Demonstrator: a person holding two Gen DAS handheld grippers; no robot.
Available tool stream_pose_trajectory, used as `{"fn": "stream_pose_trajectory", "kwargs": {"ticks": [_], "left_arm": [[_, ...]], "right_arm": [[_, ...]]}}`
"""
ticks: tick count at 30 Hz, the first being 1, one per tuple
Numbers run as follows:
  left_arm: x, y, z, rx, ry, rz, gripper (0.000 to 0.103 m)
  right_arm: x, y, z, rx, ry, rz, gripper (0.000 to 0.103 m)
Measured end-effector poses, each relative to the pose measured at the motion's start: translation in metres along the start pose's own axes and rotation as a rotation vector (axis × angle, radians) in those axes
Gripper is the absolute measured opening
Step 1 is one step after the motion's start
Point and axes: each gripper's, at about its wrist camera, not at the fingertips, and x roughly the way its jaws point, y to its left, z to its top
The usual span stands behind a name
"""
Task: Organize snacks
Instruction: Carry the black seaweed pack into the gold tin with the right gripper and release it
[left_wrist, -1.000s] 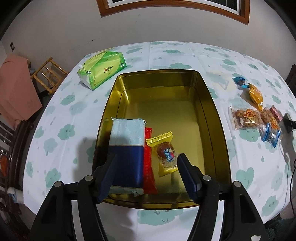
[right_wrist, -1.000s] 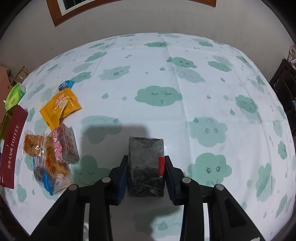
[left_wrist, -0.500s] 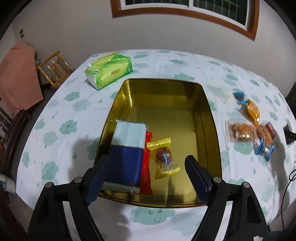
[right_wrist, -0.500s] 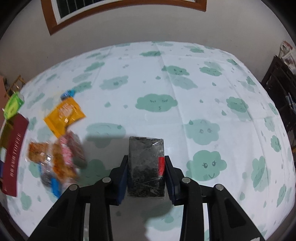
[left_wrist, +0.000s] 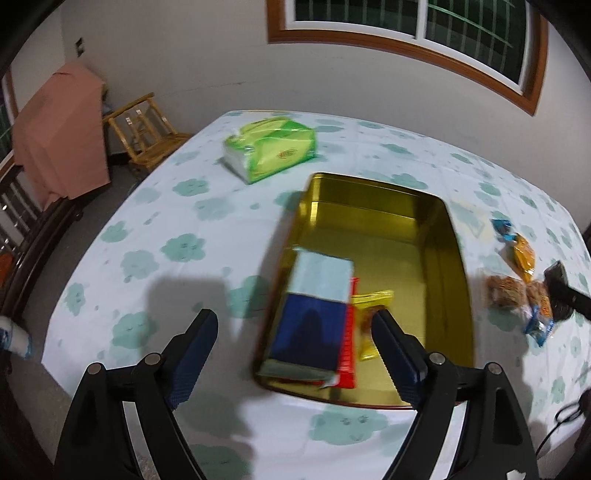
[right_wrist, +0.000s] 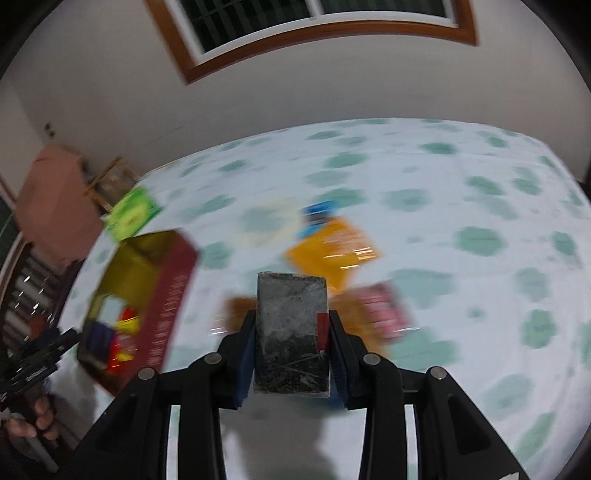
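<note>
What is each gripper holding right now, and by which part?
The right gripper holds a dark clear-wrapped snack pack, its fingers clamped on the pack's two long sides near the lower end. The left gripper is open and holds nothing.

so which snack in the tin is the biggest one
The blue and pale-blue packet along the gold tin's left wall. It dwarfs the slim red packet and the small yellow candy wrapper beside it.
</note>
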Motion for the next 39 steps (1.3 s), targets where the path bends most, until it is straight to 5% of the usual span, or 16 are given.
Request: {"fn": "stream_pose_trajectory", "kwargs": {"ticks": [14, 39], "left_arm": [[-0.002, 0.058, -0.01, -0.104, 0.016, 0.049, 0.083], [0.004, 0.075, -0.023, -0.14, 0.058, 0.062, 0.083]], "right_arm": [[0.043, 0.154, -0.023, -0.268, 0.086, 0.144, 0.036], [0.087, 0.187, -0.044, -0.402, 0.159, 0.091, 0.036]]}}
